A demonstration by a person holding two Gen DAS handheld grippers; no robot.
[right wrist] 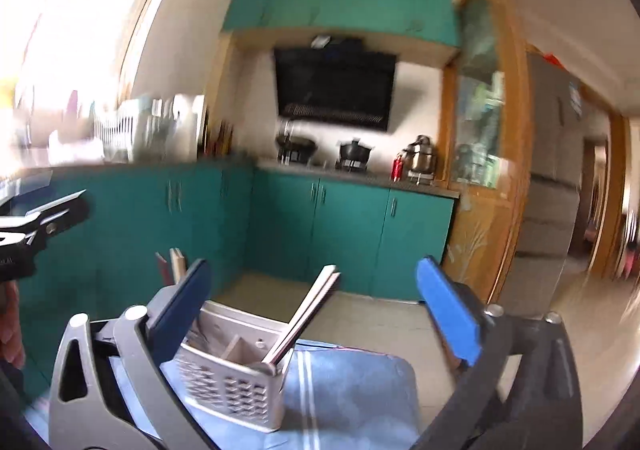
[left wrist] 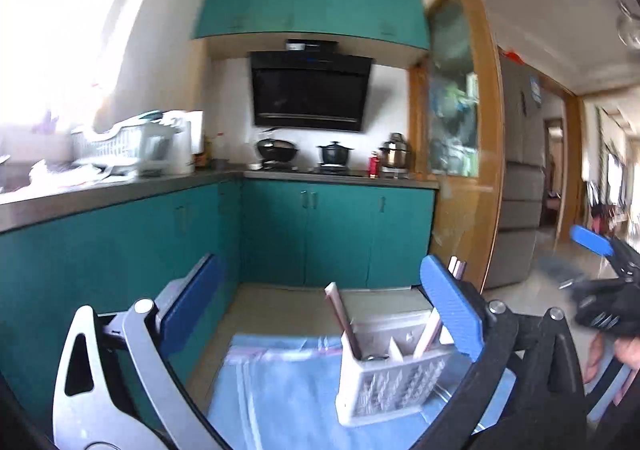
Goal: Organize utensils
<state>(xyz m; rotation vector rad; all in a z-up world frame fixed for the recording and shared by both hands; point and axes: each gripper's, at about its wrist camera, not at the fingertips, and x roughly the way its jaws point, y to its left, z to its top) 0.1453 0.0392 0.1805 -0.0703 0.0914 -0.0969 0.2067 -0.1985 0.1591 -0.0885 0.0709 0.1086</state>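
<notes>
A white slotted utensil caddy [left wrist: 394, 382] stands on a blue cloth [left wrist: 280, 390], with pink chopsticks [left wrist: 340, 316] leaning in its compartments. My left gripper [left wrist: 320, 302] is open and empty, raised above and behind the caddy. The caddy also shows in the right wrist view [right wrist: 228, 378], holding a pair of chopsticks [right wrist: 308, 314] that lean right. My right gripper [right wrist: 316, 310] is open and empty above the caddy; its left finger is close to the caddy's left side. The right gripper shows at the edge of the left wrist view [left wrist: 600, 250].
Teal kitchen cabinets [left wrist: 320, 234] and a steel counter [left wrist: 120, 190] run behind, with a dish rack [left wrist: 120, 146], pots [left wrist: 334, 156] and a range hood [left wrist: 310, 90]. A wooden door frame [left wrist: 484, 170] stands right. Tiled floor lies below the cloth's far edge.
</notes>
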